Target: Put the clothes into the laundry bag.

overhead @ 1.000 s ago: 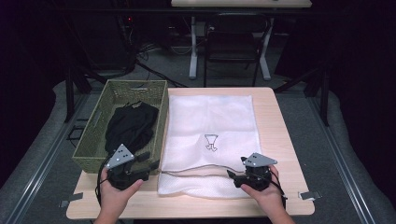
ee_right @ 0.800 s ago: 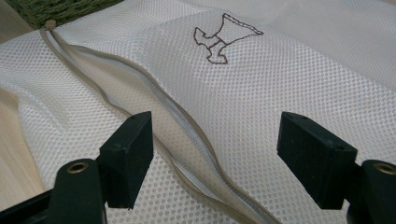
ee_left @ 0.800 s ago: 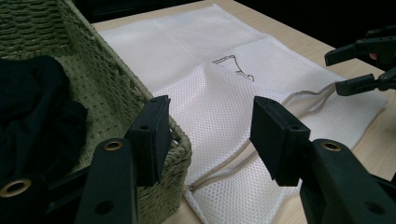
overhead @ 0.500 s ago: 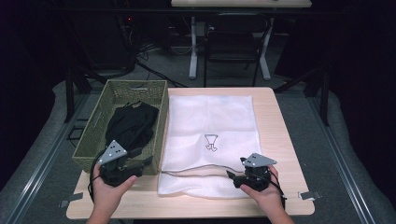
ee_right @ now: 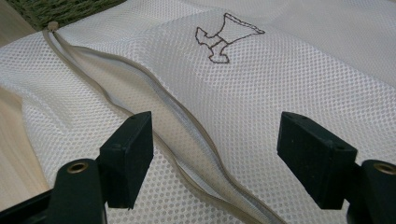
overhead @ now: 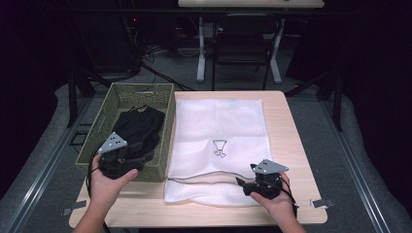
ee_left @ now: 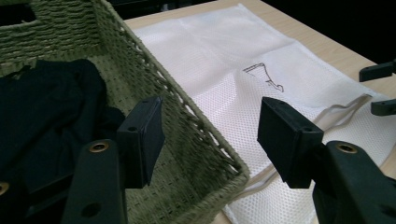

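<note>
Tabletop: my left gripper point(overhead: 127, 156) just moved from the mesh bag point(overhead: 218, 141) to the basket point(overhead: 127, 95), jaws opening, empty, above the black garment point(overhead: 138, 127). Right gripper point(overhead: 247, 185) open at the bag's zipper point(ee_right: 196, 154). Next: grab garment.

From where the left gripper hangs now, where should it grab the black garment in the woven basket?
Take the raised fold nearest the left gripper, dropping in from above: the black garment lies bunched inside the green woven basket, whose walls block any sideways approach. Jaws have just been opening, nothing between them.
</note>
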Available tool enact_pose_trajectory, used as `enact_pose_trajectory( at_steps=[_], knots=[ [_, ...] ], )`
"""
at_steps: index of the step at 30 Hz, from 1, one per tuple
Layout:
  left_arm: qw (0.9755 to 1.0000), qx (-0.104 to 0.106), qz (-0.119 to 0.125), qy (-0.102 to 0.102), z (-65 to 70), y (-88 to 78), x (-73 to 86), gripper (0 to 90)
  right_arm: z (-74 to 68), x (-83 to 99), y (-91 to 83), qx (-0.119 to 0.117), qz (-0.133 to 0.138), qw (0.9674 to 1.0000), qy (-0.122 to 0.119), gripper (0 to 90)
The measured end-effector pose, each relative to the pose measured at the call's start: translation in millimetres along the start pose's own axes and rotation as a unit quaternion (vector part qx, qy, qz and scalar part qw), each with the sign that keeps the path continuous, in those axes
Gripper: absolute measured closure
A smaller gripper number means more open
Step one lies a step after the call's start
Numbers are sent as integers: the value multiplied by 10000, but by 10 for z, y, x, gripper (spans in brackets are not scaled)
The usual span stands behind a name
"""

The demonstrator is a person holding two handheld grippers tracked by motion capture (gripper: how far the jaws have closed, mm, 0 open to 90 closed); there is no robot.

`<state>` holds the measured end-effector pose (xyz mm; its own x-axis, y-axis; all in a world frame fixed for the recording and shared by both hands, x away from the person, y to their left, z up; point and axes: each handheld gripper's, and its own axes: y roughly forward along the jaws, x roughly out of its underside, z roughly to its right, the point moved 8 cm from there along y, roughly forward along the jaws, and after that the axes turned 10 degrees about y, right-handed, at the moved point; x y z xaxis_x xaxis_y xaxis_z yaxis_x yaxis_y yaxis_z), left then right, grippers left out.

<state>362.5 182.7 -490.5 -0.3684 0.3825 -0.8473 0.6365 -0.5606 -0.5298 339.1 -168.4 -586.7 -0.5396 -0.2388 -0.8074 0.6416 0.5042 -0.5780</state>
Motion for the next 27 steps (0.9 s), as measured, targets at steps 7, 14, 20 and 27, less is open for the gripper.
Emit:
enact_pose_trajectory(
  at_steps=[7, 14, 20, 27],
  knots=[
    [9995, -202, -228, -22, -204, -18, -89, 403, -10, 5, 3, -5, -12, 10000, -26, 268],
    [9985, -369, -386, -146, -412, -44, -166, 390, -11, 7, 6, 0, -20, 10000, -38, 268],
    [9967, -543, -585, -167, -570, -30, -189, 375, -15, 8, 9, -6, -28, 10000, -58, 268],
    [9938, -668, -851, -259, -713, 57, -156, 360, -17, 12, 13, -15, -45, 10000, -78, 268]
  ],
)
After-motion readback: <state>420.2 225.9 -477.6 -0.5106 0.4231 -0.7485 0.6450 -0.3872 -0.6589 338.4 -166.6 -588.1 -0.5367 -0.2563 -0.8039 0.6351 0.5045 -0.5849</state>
